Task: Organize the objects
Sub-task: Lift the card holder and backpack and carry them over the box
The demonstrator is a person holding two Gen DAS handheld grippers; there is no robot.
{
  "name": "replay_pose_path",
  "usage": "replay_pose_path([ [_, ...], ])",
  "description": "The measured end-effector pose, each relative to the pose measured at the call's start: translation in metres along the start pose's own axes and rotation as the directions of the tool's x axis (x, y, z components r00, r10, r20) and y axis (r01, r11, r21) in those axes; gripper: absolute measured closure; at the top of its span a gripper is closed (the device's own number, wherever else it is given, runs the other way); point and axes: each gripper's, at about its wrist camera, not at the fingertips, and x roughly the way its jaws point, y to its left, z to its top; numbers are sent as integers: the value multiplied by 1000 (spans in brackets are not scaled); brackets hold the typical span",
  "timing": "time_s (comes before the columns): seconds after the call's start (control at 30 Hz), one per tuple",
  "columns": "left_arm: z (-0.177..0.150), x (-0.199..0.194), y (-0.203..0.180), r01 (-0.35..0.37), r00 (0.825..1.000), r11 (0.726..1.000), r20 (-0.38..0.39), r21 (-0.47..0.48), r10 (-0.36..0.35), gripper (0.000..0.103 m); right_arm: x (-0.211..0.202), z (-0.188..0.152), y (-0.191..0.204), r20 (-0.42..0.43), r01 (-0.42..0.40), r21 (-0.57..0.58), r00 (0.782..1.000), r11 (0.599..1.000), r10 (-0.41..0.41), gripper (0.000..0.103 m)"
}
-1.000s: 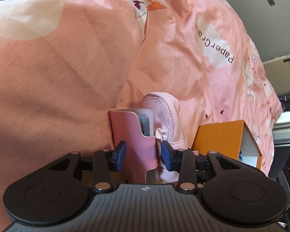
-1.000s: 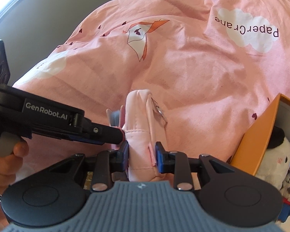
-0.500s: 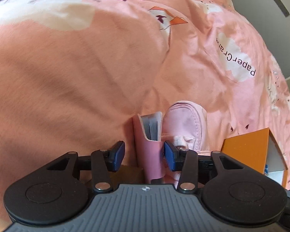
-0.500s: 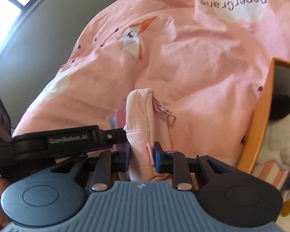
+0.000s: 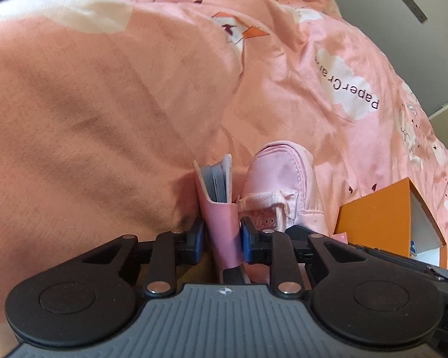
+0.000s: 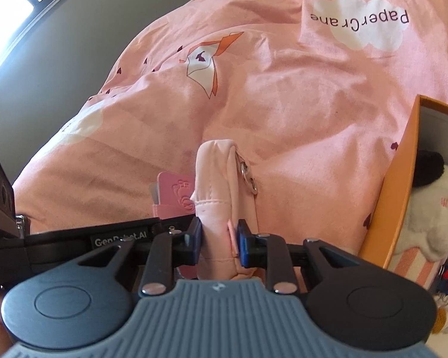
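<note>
Over the bed: I have both tongs low above the pink quilt (image 5: pixel 104 104), each on its own pink thing.
Left tongs (image 5: pixel 221 240): the jaws have just been closing, and the pads now press both sides of the card case (image 5: pixel 219 208), which stands upright with grey cards showing at its top.
Right tongs (image 6: pixel 218 240): shut tight on the lower part of the pouch (image 6: pixel 221 191), also upright, its ring clip hanging off the right side.
Where they sit: case just left of pouch, seemingly touching, above the quilt.
Box (image 6: pixel 394 197): orange, open, to my right, with plush toys (image 6: pixel 433 208) already inside.
Risk, cards: the case is open at the top; if I tilt it on the way to the box, I judge the cards could slide out.
Risk, pouch: soft fabric may sag or slip through a narrow pinch.
Risk, clash: both tongs are close together; moving one could knock the other.
Left view only: the cards' edges.
Right view only: the toys, the embossed case face, the ring clip.
</note>
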Motion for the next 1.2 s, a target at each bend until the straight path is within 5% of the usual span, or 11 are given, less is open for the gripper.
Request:
replay_pose_path([
  [0.23,-13,-50,-27,-15,985,989,170,144,-10,78,-51,-19,21,198,112,-58,975,992,-98,80],
  [0.53,-27,-109,-83,91,955,940,238,329,-175,79,-148,-38,22,432,189,9,885,982,-174,80],
  [0.73,-43,-124,-130,190,933,873,195,450,-304,79,-198,-56,8,496,269,77,825,960,-271,80],
  [0.93,-63,-108,-174,297,924,799,55,523,-379,79,-226,-81,-21,480,345,159,792,925,-378,80],
  [1.07,-78,-87,-200,363,916,751,-61,552,-398,79,-234,-98,-53,433,378,233,785,896,-444,80],
  [1.2,-86,-59,-213,404,910,734,-157,546,-384,79,-232,-108,-85,376,364,272,812,891,-446,80],
])
